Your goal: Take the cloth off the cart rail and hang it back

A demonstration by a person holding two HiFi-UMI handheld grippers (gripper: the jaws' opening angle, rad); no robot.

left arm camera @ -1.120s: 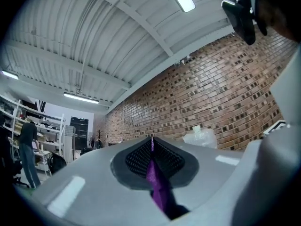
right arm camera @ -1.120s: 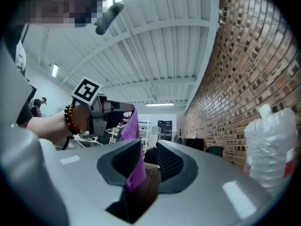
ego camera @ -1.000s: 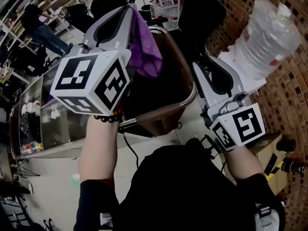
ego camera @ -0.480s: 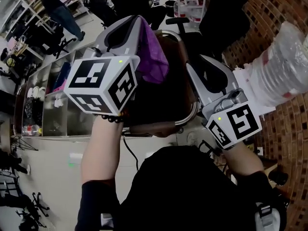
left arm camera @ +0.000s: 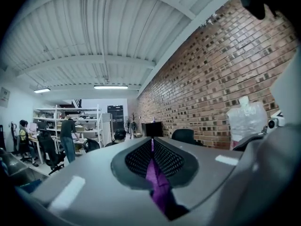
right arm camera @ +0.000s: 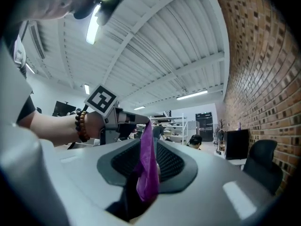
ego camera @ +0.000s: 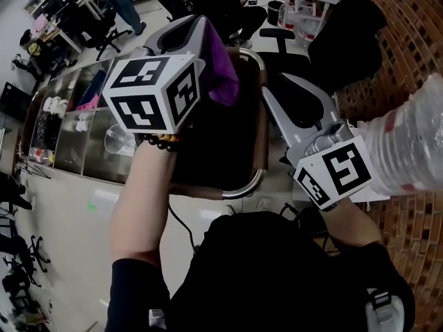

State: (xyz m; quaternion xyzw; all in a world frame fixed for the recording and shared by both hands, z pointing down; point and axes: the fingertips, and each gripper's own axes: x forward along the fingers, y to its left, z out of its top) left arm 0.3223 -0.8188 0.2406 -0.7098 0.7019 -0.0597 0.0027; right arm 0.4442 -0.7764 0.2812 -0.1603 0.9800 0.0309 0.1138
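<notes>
both claws are biting shut on the purple cloth (ego camera: 223, 75). the left claw (ego camera: 202, 26) is holding it up over the cart's far corner, and the right claw (ego camera: 268, 92) is pinching another edge just beside the chrome cart rail (ego camera: 261, 126). a black office chair (ego camera: 304, 43) is standing beyond the cart. a big water bottle (ego camera: 408, 151) is crowding the right side.

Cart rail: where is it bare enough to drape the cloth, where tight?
Bare: the cart rail along its near curved corner and near side, between the person's left forearm and the right gripper. Crowded: the far end, where the left gripper and the right both pinch the purple cloth, an office chair just beyond.
</notes>
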